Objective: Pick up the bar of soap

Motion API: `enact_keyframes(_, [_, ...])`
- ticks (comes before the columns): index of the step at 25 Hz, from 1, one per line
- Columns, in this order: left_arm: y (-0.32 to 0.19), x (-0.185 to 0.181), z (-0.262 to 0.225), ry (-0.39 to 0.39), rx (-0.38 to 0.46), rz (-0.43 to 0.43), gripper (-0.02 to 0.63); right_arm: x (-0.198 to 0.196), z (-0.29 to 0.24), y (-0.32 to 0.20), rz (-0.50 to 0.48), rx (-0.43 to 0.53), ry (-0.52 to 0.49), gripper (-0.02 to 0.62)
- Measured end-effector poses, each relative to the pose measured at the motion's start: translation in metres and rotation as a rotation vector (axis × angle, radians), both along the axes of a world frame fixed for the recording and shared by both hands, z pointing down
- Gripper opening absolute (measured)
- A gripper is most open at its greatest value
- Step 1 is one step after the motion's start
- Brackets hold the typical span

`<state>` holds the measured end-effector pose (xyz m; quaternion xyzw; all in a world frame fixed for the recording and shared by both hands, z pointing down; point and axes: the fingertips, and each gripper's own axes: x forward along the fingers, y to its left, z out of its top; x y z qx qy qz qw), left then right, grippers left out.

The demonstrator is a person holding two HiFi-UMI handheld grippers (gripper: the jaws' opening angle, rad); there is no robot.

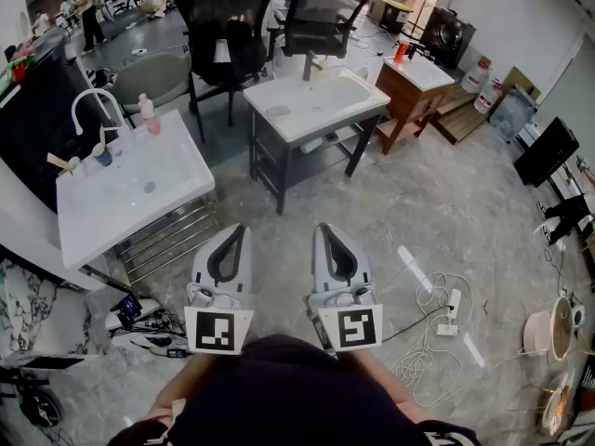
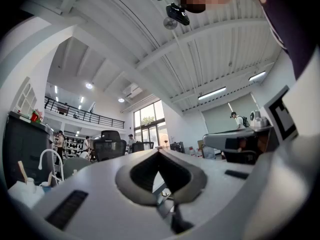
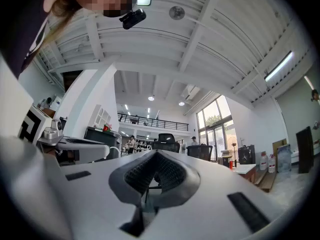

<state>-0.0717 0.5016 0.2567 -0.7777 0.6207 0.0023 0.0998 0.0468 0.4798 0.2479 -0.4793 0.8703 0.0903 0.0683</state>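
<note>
**While both claws are shut and empty, the soap lies well away on a washbasin**

Held side by side just ahead of the person's dark clothing, the left claw [image 1: 234, 233] and the right claw [image 1: 327, 231] each have their jaws pressed together at the tips. Each gripper view shows nothing between them. They point out over the grey floor [image 1: 418, 203], near each other but not touching. Beyond them to the left stands a white washbasin [image 1: 112, 203]. A curved faucet [image 1: 93, 100] and a pink bottle [image 1: 148, 111] are at its far edge. Further off, a second washbasin [image 1: 372, 100] carries a small pale oval on its flat rim near the left corner. This looks like the bar of soap [image 1: 278, 111], though it is too small to be sure. Black office chairs [image 1: 223, 26] stand behind.
</note>
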Motion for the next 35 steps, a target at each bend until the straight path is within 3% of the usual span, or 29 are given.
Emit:
enact_keyframes(8, [0.007,0.023,0.015,-0.011,-0.020,0.022,0.000,0.020,0.006,0.005,0.000,0.010,-0.046,0.017])
enact_keyframes(16, [-0.030,0.022,0.025,-0.009,-0.036,0.016,0.006,0.024,0.011,-0.024,0.005,0.010,-0.031,0.017])
enact_keyframes(24, [-0.100,0.016,0.035,-0.014,-0.052,0.080,0.061,0.019,0.013,-0.086,0.039,0.016,-0.028,0.017])
enact_keyframes(35, [-0.223,-0.025,0.022,-0.019,-0.037,0.150,0.100,-0.017,0.007,-0.210,0.114,-0.006,-0.046,0.017])
